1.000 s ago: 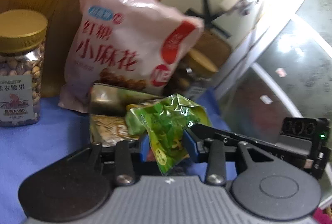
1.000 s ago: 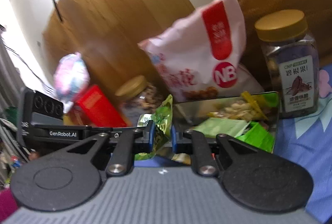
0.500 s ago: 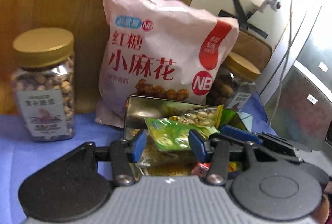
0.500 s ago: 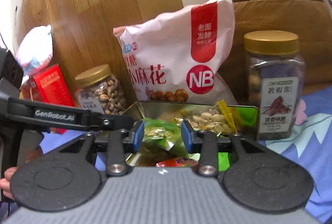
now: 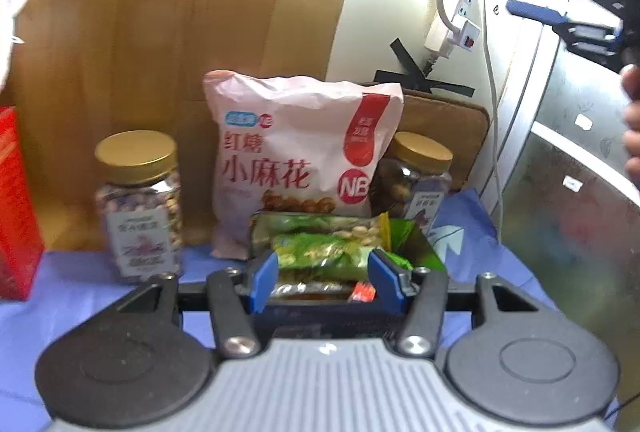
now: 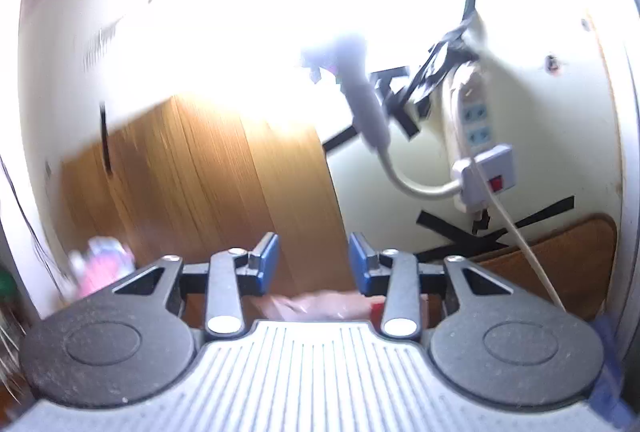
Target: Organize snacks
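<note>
Opening with nothing pressed between its blue pads, the left gripper (image 5: 323,274) frames a green snack packet (image 5: 320,252) lying in the shiny metal tin (image 5: 420,248); it looks light, crinkly and slippery, best pinched at a sealed edge. Behind stand a soft pink bag (image 5: 296,160) and rigid gold-lidded jars (image 5: 138,204), while the right gripper (image 6: 314,264) is parted and empty.

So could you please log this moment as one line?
left gripper: opening, empty | right gripper: open, empty | green packet: in tin

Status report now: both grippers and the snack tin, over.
Left gripper opening, nothing gripped. Right gripper open, empty, facing the wall. Green snack packet lies in the metal tin. Nothing in the way.
</note>
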Motion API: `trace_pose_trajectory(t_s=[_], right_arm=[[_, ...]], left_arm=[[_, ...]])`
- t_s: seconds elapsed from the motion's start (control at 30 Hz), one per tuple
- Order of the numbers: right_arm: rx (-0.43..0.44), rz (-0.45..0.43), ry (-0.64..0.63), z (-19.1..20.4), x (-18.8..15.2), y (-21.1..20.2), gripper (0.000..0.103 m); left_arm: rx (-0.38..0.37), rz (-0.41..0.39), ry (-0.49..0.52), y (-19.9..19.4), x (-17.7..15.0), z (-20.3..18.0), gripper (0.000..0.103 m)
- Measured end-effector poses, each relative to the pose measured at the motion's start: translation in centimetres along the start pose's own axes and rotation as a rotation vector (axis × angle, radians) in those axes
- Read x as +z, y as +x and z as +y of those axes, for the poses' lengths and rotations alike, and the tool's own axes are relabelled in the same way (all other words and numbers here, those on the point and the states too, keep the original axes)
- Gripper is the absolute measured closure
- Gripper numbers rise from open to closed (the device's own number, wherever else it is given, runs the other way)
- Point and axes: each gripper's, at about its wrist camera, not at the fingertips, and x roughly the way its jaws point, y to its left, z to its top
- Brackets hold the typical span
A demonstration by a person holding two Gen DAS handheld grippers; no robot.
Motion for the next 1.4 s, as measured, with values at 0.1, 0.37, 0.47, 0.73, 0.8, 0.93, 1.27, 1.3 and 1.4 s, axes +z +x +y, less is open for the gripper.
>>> trace_pose_trajectory(t_s=[0.1, 0.37, 0.47, 0.73, 0.8, 0.93, 1.27, 1.3, 1.4], right_arm=[[0.040, 0.025, 0.027, 0.1, -2.3, -2.3, 0.060], [0.018, 0.189, -0.024, 0.9, -15.8, -7.7, 0.060], [0.014, 0.193, 0.014, 0.9, -18.8, -9.9, 0.060], [-0.012, 0.130, 0.085, 1.5, -19.6, -14.6, 0.059], [-0.002, 0.125, 0.087, 1.8, -19.8, -15.2, 0.059], [0.012, 0.130, 0.094, 2.1, -21.0, -15.8, 0.059], [0.028, 0.142, 0.107, 2.5, -21.8, -16.0, 0.057], [0.028, 0.143, 0.107, 2.5, -21.8, -16.0, 0.057], [0.027, 0.144, 0.113, 2.5, -21.9, -16.0, 0.051]], left_arm=[[0.065, -0.006, 0.037, -1.5, -1.6, -0.7, 0.051], [0.122, 0.042, 0.061, -3.1, -6.3, -2.6, 0.051], [0.140, 0.041, 0.088, -3.7, -7.8, -3.8, 0.051], [0.169, 0.015, 0.099, -5.6, -10.2, -5.9, 0.025], [0.178, 0.016, 0.096, -5.8, -10.6, -6.1, 0.025], [0.190, 0.024, 0.092, -6.1, -11.3, -6.2, 0.024], [0.224, 0.024, 0.098, -6.5, -12.3, -5.9, 0.002], [0.225, 0.023, 0.099, -6.6, -12.4, -5.9, 0.000], [0.237, 0.040, 0.092, -6.5, -12.6, -5.7, 0.000]])
